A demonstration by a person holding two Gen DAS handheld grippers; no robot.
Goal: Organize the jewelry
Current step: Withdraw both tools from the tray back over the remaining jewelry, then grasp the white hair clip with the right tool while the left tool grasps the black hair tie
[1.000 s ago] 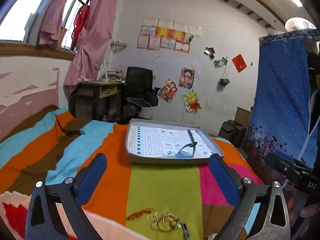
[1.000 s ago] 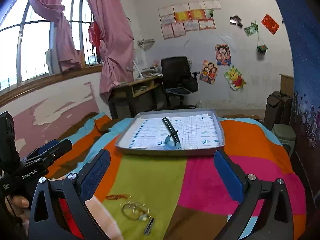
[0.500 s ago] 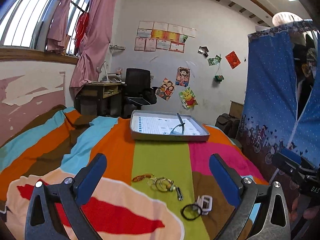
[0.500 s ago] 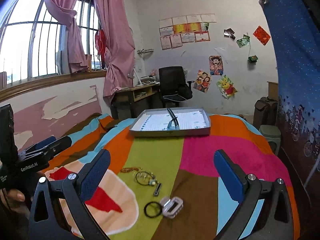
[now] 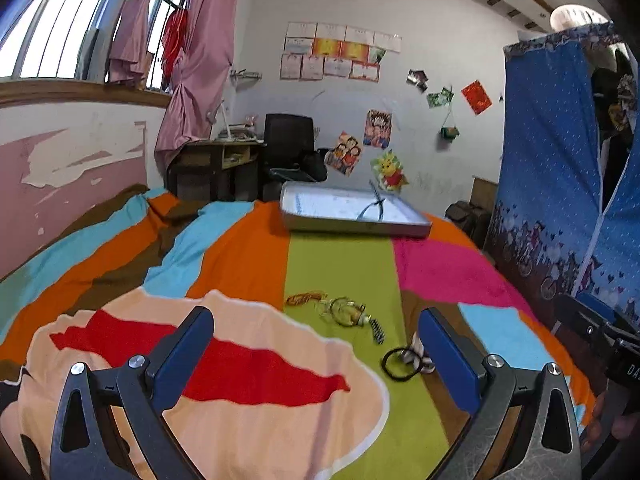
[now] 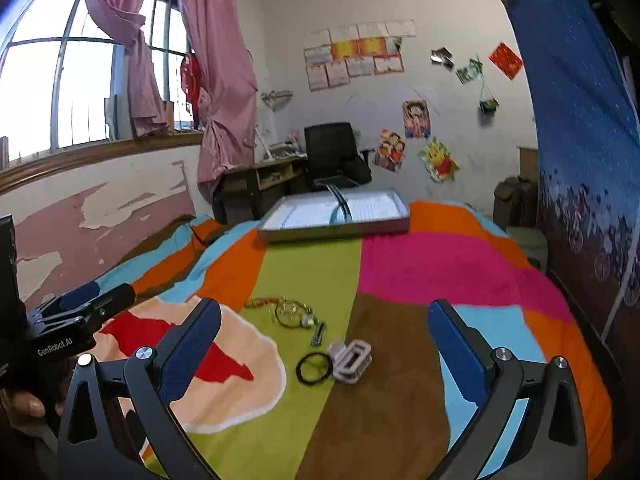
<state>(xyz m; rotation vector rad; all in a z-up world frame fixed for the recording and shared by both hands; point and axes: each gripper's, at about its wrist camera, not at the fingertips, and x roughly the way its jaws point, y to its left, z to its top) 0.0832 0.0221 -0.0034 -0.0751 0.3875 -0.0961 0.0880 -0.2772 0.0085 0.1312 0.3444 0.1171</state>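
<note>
From the left wrist, the left gripper (image 5: 316, 344) is seen spread and empty above the bed (image 5: 340, 264); the jewelry pile (image 5: 340, 312) lies ahead, the tray (image 5: 352, 224) farther off. Fine chains could tangle or be dragged if pinched carelessly.

From the right wrist, the right gripper (image 6: 324, 340) is likewise spread, the hair clip (image 6: 350, 360) possibly plastic. Both grippers have been drawn back since earlier.

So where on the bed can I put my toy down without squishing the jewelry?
The pink stripe between the tray and the brown patch is bare. So is the orange and blue bedding left of the tray. Crowded: the green stripe, with gold bracelets, black ring and white clip.
</note>
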